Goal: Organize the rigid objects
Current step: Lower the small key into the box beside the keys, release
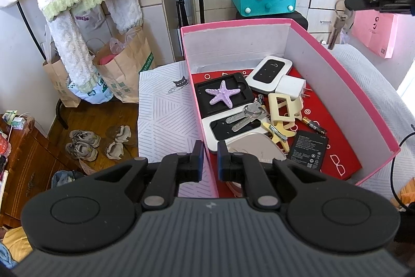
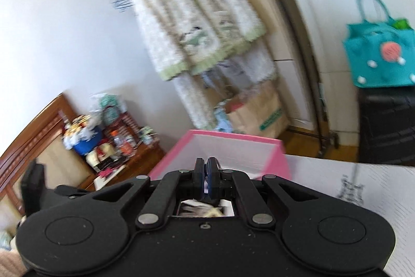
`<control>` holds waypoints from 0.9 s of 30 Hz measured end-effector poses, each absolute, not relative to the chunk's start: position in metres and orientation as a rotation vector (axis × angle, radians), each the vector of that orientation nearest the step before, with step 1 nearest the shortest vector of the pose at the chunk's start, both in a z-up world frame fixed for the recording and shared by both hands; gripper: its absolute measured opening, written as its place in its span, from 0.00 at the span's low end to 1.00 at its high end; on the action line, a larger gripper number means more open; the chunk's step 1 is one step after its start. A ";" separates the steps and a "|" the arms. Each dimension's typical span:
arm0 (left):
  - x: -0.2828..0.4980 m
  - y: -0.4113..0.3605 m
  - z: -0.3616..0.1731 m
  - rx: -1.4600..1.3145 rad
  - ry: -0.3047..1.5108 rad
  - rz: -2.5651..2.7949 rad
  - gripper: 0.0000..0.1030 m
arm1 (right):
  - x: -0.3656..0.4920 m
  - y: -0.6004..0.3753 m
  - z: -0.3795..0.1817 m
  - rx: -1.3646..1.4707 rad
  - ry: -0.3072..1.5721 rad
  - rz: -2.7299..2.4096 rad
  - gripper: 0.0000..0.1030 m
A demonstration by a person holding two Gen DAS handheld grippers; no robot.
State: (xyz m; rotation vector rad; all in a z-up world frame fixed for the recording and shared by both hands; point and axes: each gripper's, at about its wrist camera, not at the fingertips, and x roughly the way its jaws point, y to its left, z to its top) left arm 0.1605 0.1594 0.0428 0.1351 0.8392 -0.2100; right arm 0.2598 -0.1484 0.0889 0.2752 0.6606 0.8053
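- Left gripper point(image 1: 210, 160) clamped on the near left wall of the pink box point(image 1: 345, 85), jaws narrow with the wall between the pads.
- Right gripper point(image 1: 348, 1) raised beyond the box's far right corner, jaws pinched shut on a key ring; bunch of keys point(image 1: 337, 27) dangling below, clear of the rim.
- Inside the box: purple starfish point(image 1: 223, 94) on a black tray by the left wall, white router point(image 1: 269, 73) near the back wall, second set of keys point(image 1: 246, 116) mid-floor, black battery point(image 1: 310, 151) toward the near right.
- Bare red floor along the right wall and in the far left corner.
- Box resting on a white patterned cloth point(image 1: 166, 105).
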 end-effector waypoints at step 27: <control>0.162 0.159 0.044 0.132 0.842 -0.226 0.08 | 0.260 0.007 0.028 -0.031 0.873 0.948 0.09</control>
